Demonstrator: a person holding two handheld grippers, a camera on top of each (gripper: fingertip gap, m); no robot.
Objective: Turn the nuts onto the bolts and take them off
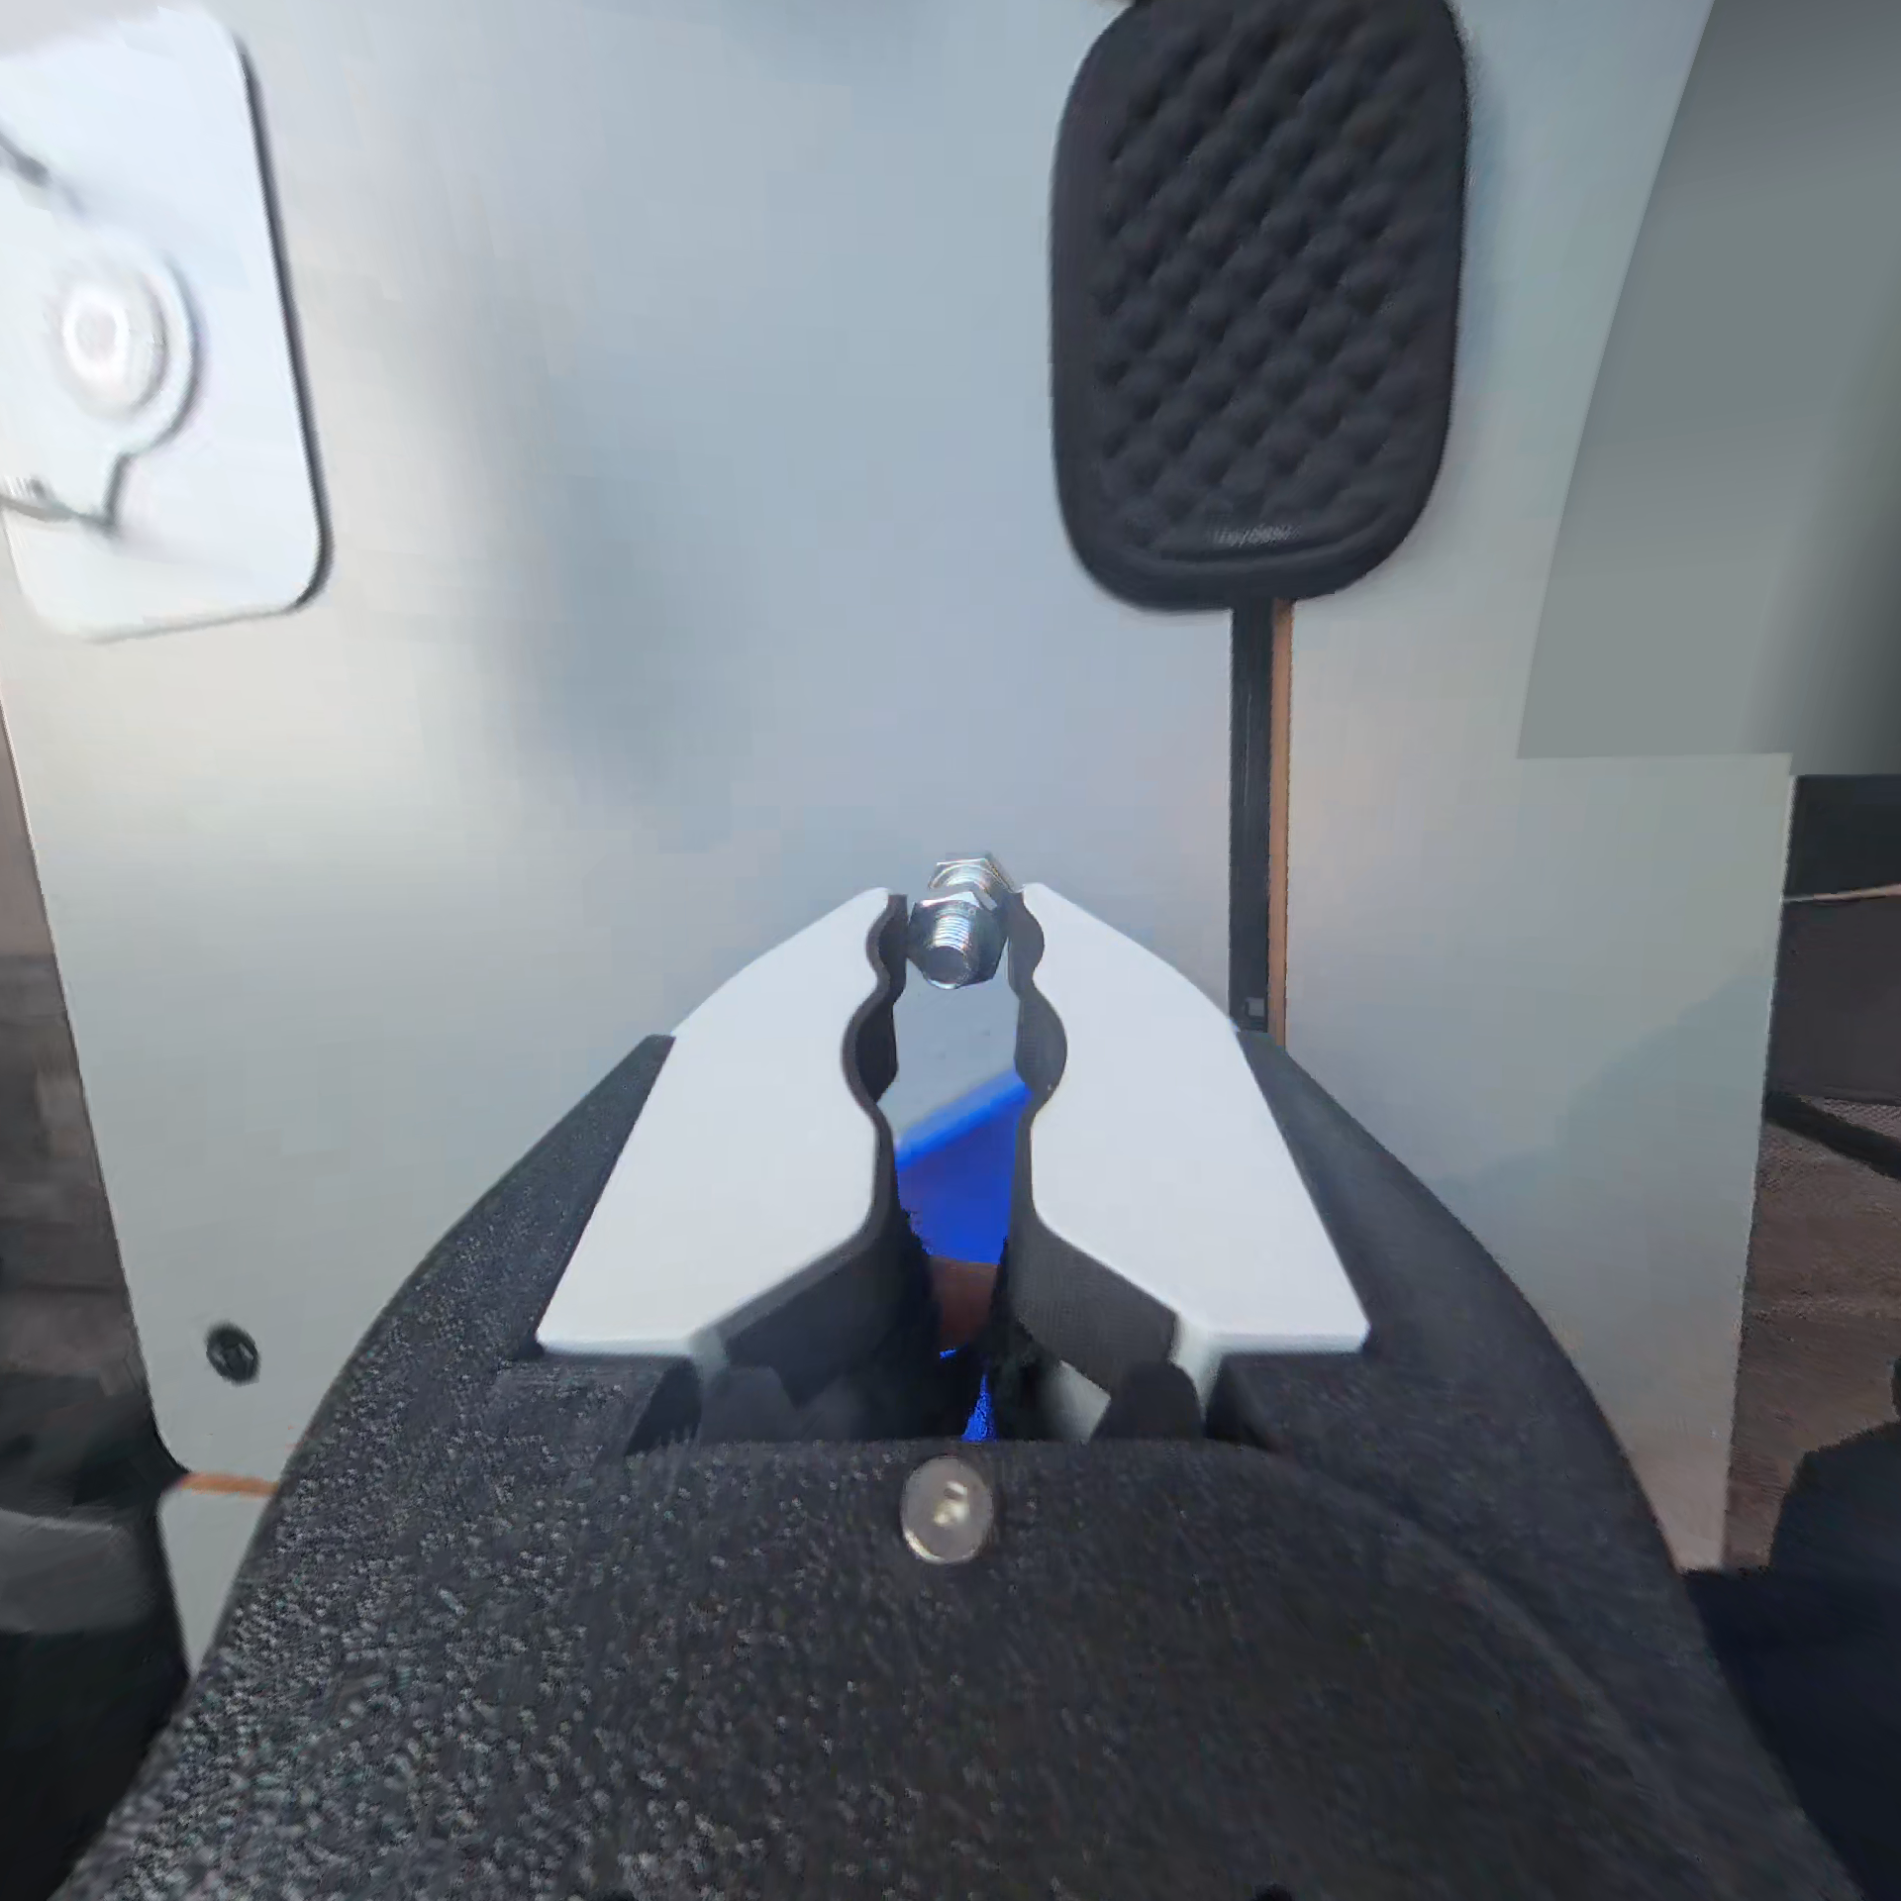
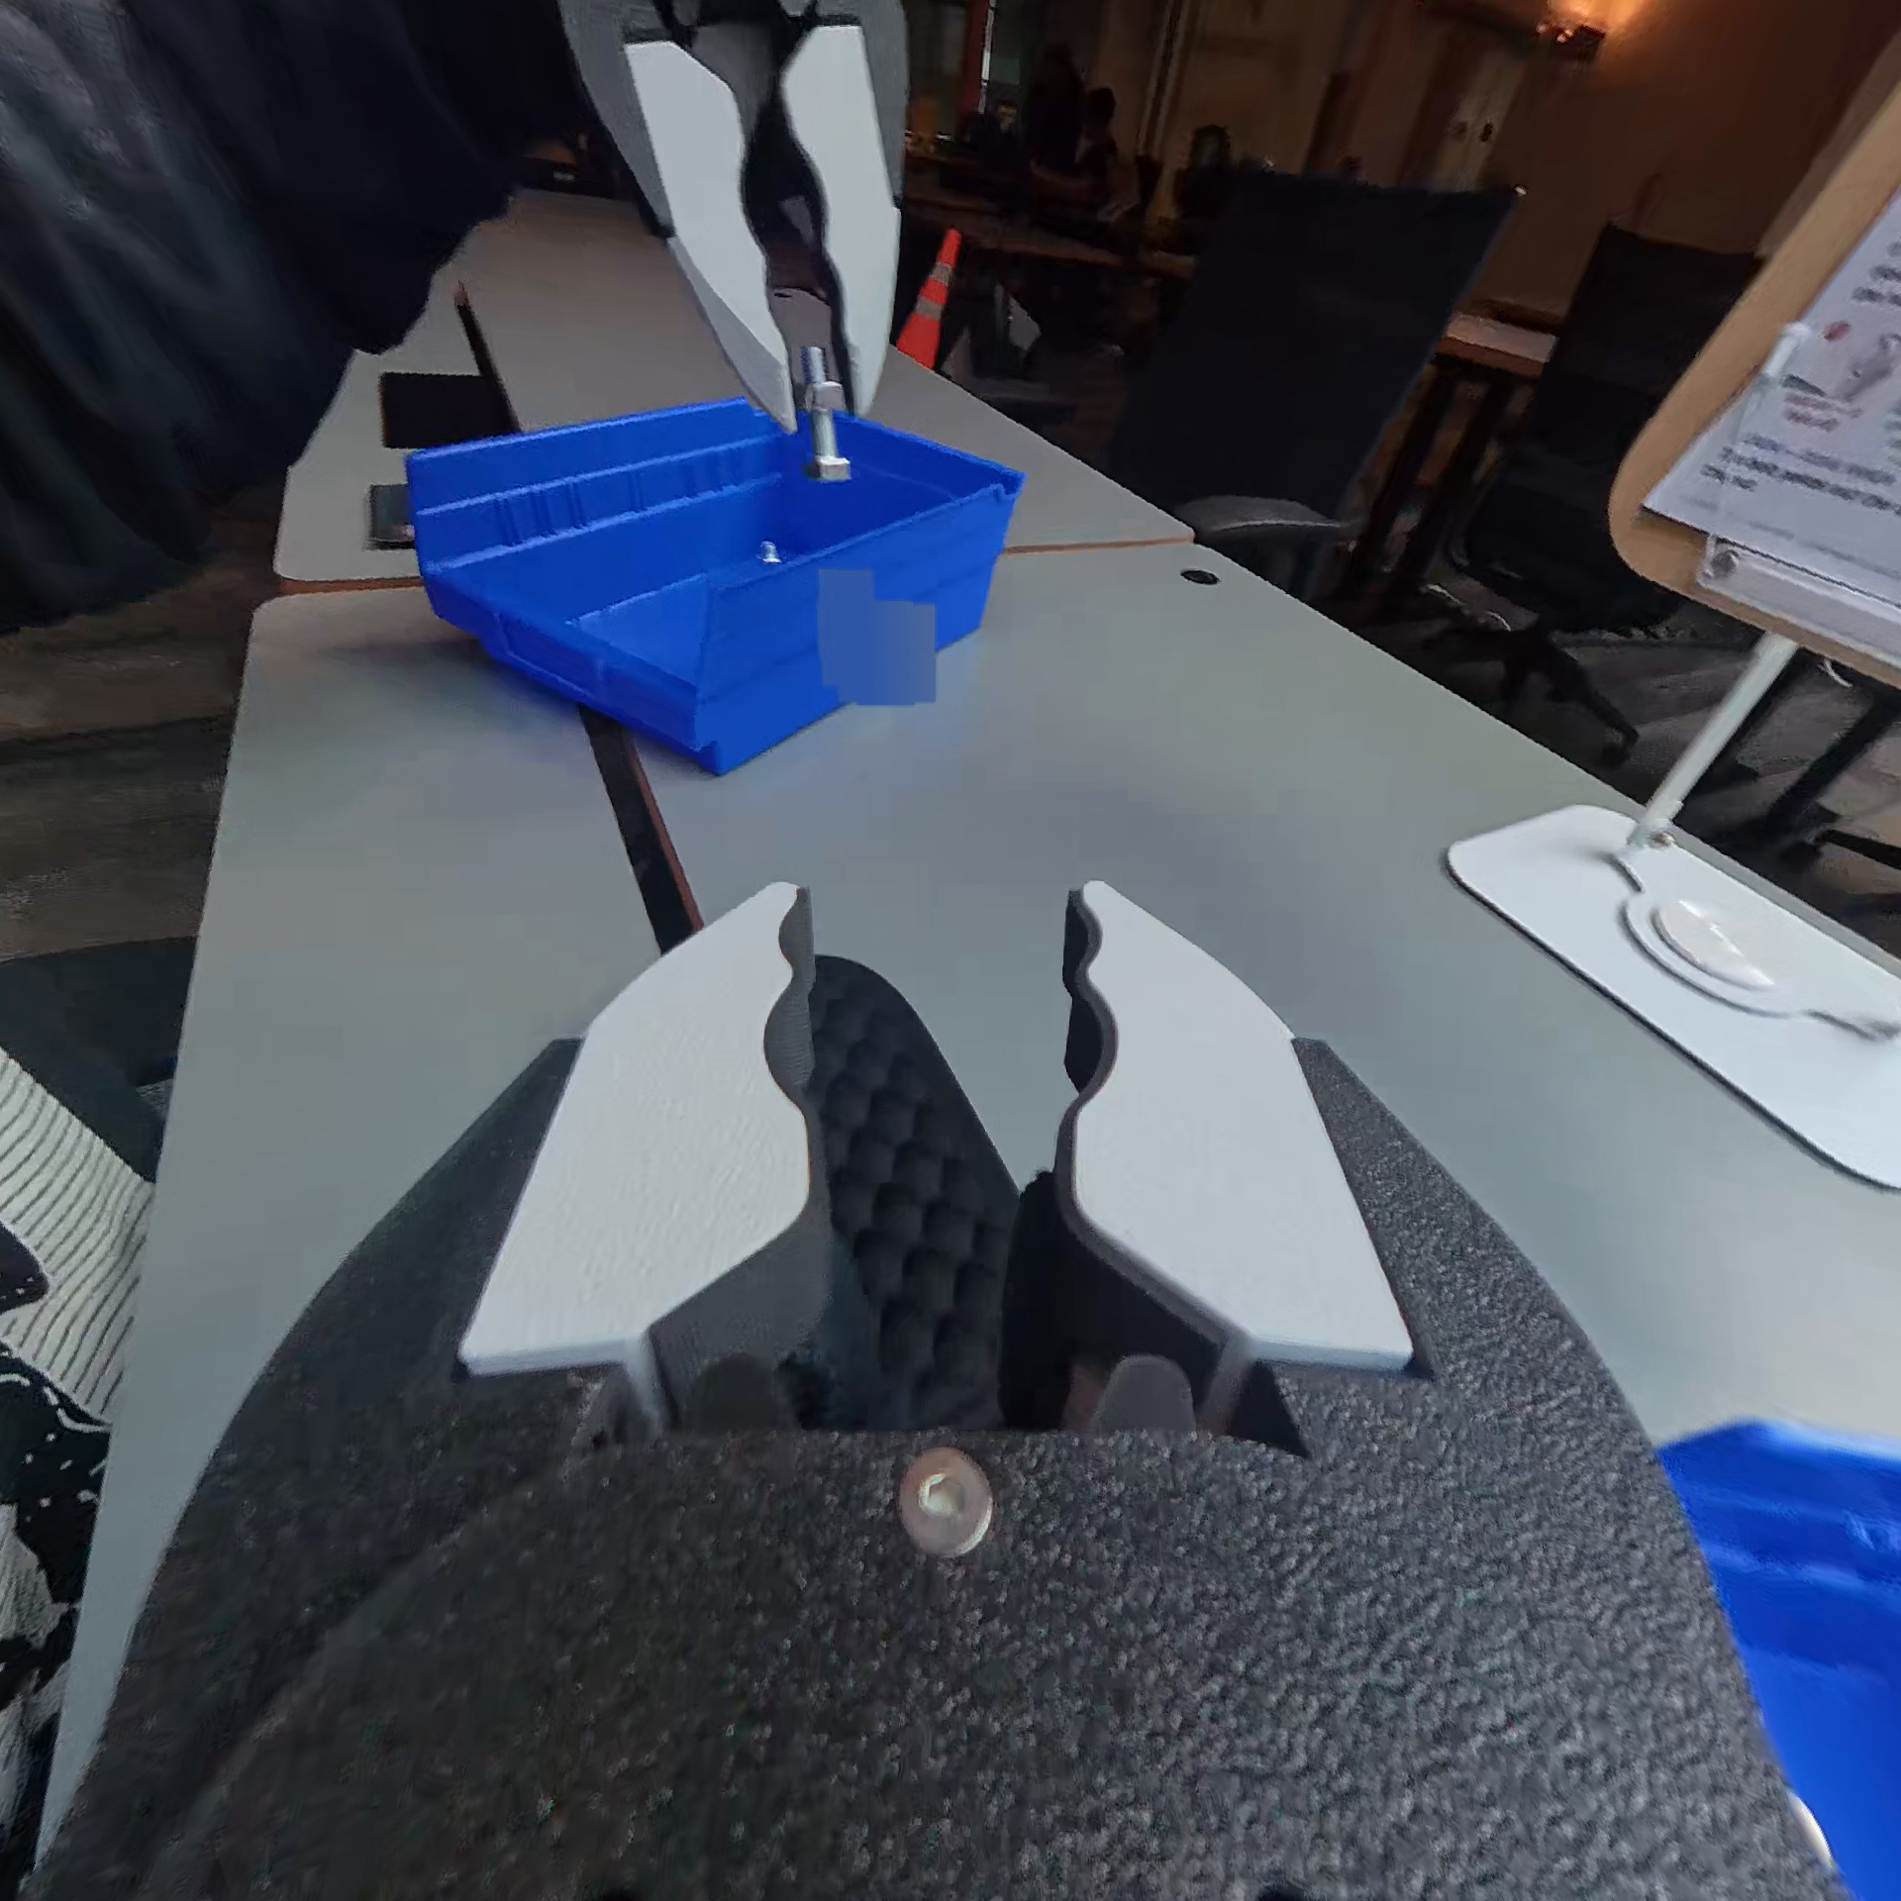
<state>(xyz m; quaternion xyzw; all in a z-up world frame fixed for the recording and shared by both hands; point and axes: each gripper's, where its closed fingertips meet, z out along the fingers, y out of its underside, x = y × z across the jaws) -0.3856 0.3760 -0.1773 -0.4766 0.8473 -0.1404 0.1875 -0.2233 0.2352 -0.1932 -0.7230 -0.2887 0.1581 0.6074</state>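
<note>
My biggest worry was the grip itself: my left gripper (image 2: 823,396) pinched the bolt (image 2: 823,427) only at its fingertips, above the far side of the blue bin (image 2: 720,638), with the head hanging down. The hold sat at the nut (image 1: 952,913) threaded partway along the shank, so I judged that a twist from the other side could swivel the bolt or slip it out. A drop would probably have landed in the bin, though a bounce onto the grey table (image 2: 1029,823) seemed possible. My right gripper (image 2: 936,926) stood wide and empty, well short of the bin, over a black textured pad (image 2: 905,1132) on the table; closing on the exposed thread tip instead of the nut would have turned nothing.

Counted from the bin outward: one table surface in joined sections, one whole blue bin, plus a blue corner (image 2: 1800,1605) nearest me that I could not identify. One white stand base (image 2: 1646,957) lay right of the bin. One pad, two grippers, one held bolt, one nut. One small metal piece (image 2: 767,552) lay inside the bin, too small to name.
</note>
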